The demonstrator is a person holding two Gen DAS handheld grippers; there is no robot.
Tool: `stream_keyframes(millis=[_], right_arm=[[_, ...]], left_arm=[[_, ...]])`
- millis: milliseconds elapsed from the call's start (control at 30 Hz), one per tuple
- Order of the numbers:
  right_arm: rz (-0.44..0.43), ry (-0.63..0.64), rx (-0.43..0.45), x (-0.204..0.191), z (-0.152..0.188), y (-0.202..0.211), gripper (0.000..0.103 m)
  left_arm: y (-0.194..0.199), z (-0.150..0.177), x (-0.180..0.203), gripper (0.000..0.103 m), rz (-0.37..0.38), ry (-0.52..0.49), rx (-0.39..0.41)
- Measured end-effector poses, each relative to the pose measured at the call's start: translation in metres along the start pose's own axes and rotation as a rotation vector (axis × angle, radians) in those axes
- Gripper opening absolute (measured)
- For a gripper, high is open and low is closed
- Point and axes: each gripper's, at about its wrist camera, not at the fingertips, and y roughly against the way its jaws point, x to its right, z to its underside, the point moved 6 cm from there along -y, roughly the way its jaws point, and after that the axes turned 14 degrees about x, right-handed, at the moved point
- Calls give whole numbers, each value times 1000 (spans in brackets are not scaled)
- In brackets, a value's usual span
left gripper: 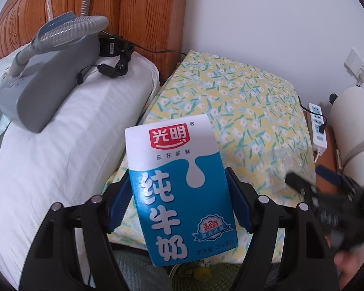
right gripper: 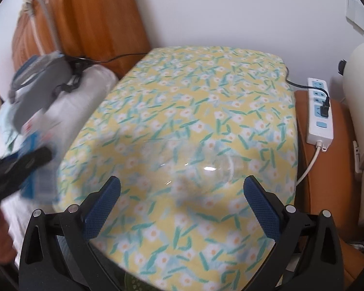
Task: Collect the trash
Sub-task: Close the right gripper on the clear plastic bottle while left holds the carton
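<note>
Left jaws (left gripper: 179,208) grip milk carton (left gripper: 179,184) — base hidden; right jaws (right gripper: 182,201) open — clear cup (right gripper: 206,172) faint.

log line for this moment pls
left gripper: shut on milk carton | right gripper: open over clear plastic cup on floral pillow

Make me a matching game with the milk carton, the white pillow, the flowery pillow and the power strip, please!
Things:
1. milk carton
2. white pillow
3. flowery pillow
4. power strip

Where or how:
A. has a black plug in it
B. under the grey machine
C. clamped in the left gripper
D. in front of the open right gripper

Pairs: 1-C, 2-B, 3-D, 4-A
</note>
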Motion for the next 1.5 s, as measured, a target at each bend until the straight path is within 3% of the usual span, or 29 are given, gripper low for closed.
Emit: stream_keyframes(millis=[433,967,1000,1067,1200,1500], right_arm=[[-50,-54,-131,14,8,-55,100],[-80,-41,-90,18,6,-59,98],[-84,-39,-87,18,7,-56,95],[-111,-39,-96,17,10,-51,76],[-96,-7,-104,18,18,-47,71],[8,63,-67,18,28,-31,31]], left_arm=[[13,22,-9,70,27,34,-12],[7,31,-7,70,39,32,-32],[7,32,-7,70,40,29,-30],[9,35,-4,70,47,22,-28],[10,42,0,70,59,16,-33],[16,49,4,70,64,14,-34]])
